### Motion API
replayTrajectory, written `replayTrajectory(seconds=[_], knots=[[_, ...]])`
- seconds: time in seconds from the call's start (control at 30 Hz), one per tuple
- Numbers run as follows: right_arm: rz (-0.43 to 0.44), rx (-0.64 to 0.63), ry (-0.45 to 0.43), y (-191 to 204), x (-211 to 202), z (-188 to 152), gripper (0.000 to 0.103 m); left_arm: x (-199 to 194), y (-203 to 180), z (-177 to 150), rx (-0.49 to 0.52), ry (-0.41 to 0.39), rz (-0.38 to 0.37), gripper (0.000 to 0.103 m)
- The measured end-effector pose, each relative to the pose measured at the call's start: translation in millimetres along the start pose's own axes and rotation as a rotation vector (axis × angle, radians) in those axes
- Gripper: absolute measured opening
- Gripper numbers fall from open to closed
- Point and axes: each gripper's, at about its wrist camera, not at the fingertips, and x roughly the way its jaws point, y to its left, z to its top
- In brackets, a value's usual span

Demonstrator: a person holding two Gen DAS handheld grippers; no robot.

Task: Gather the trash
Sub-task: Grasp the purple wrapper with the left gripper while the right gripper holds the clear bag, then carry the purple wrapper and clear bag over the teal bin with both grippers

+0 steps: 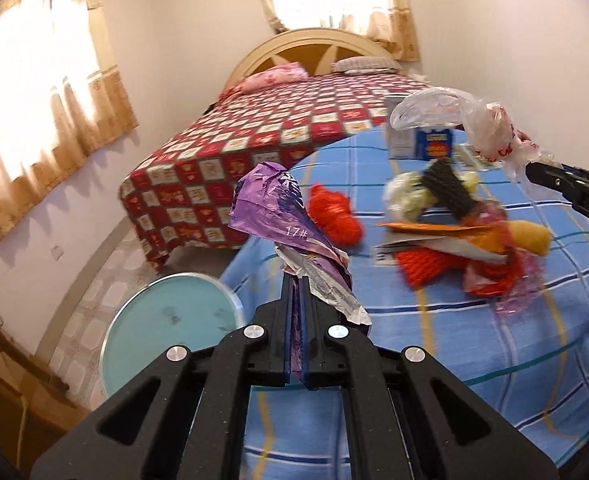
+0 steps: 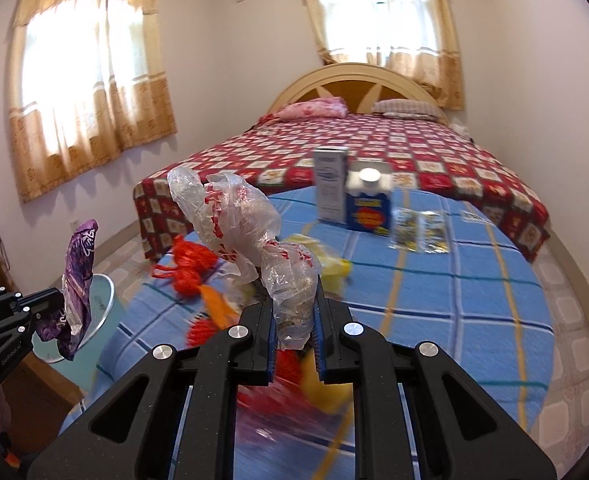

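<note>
My left gripper [image 1: 297, 280] is shut on a crumpled purple wrapper [image 1: 282, 204] and holds it above the left edge of the blue checked table [image 1: 474, 320]. It also shows at the left of the right wrist view [image 2: 60, 304], with the wrapper [image 2: 78, 276] hanging from it. My right gripper [image 2: 294, 292] is shut on a clear plastic bag with red print [image 2: 238, 220], held over the table; it appears in the left wrist view [image 1: 528, 172] with the bag [image 1: 454, 116]. A pile of red netting, orange paper and yellow scraps [image 1: 454, 240] lies on the table.
A blue carton [image 2: 368, 204] and a white box [image 2: 330, 184] stand at the table's far side, next to small packets [image 2: 418, 230]. A round teal bin [image 1: 170, 320] sits on the floor left of the table. A bed with a red checked cover [image 2: 374, 152] is behind.
</note>
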Motion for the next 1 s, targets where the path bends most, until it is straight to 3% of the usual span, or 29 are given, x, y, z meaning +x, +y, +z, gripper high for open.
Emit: replayTrajectory(seconds=[0.43, 1.0], knots=[[0.1, -0.157, 0.041, 89, 45, 11, 0.015, 11, 79, -30, -0.079, 0.072, 0.155, 0.002], [0.178, -0.308, 0.094, 175, 90, 7, 0.015, 26, 144, -53, -0.139, 0.137, 0.262, 0.002]])
